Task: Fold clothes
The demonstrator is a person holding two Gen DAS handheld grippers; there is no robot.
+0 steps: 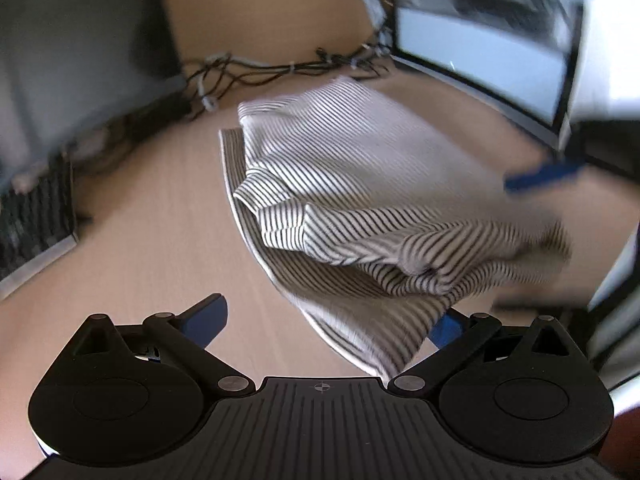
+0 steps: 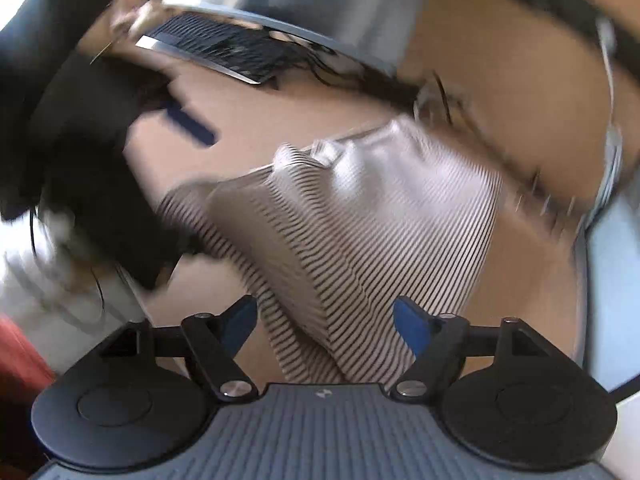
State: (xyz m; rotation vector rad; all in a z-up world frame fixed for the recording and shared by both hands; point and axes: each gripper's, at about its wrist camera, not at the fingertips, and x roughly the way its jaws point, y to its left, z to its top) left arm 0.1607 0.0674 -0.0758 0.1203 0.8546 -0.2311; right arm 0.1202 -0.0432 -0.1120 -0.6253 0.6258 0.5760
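While both wrist views are smeared by motion blur, the main layout reads clearly enough: a black-and-white striped garment (image 1: 360, 184) lies partly folded on a light wooden desk (image 1: 140, 240), bunched into a thick roll along its near edge with a flatter layer under it. Left gripper (image 1: 324, 320): jaws stand wide apart; a lower corner of the garment hangs in the gap, lying against or just beside the right-hand blue finger (image 1: 446, 330), while the other blue finger is well clear of the cloth, so no clamp. Right gripper (image 2: 326, 322): jaws likewise apart, with a striped flap of the garment (image 2: 352, 240) running down between them; neither blue pad presses on it as far as the blur allows. In the left wrist view the right gripper's blue finger tip (image 1: 540, 176) shows at the far right edge of the cloth. Surroundings: a keyboard (image 1: 36, 216) at the desk's left side, a tangle of dark cables (image 1: 280, 68) along the back, a monitor (image 1: 480, 40) at the right rear. In the right wrist view a dark sleeve (image 2: 80, 160) fills the left side.
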